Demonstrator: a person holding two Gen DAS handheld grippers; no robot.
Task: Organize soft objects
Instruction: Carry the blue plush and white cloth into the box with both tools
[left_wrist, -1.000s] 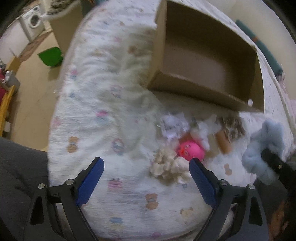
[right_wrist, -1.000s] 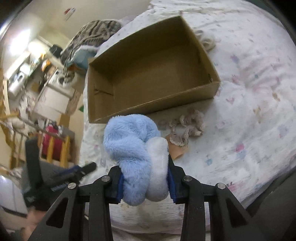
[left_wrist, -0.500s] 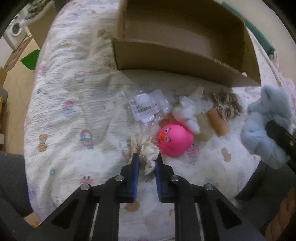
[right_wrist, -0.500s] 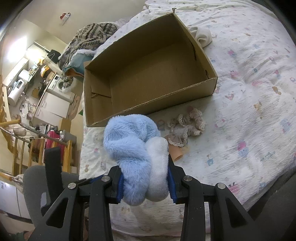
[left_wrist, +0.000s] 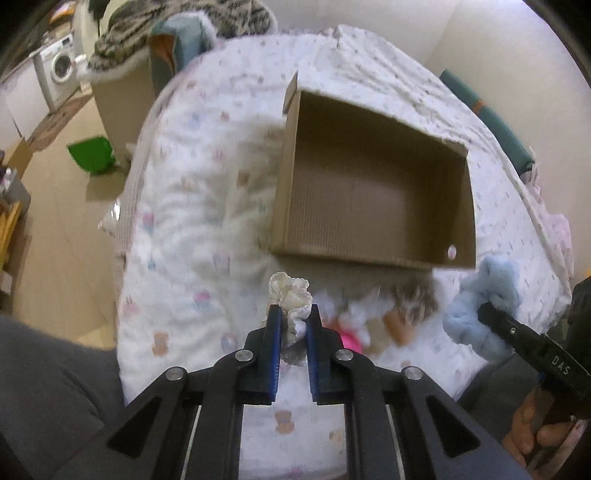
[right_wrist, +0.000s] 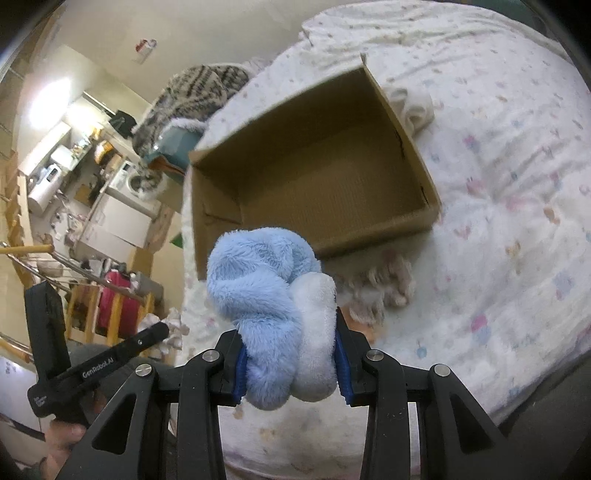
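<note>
So there's a big bed with a white quilt covered in little pastel prints, and sitting on it is an open cardboard box, nothing inside it that I can see. Just in front of the box's near wall there's a blurry little pile of soft stuff lying on the quilt, something pink in there too. The right claw is clamped on a fluffy blue and white plush, held up above the quilt near the box. The left claw is squeezed together on a cream ruffled scrunchie, lifted clear of the bed right by the box's front edge.
</note>
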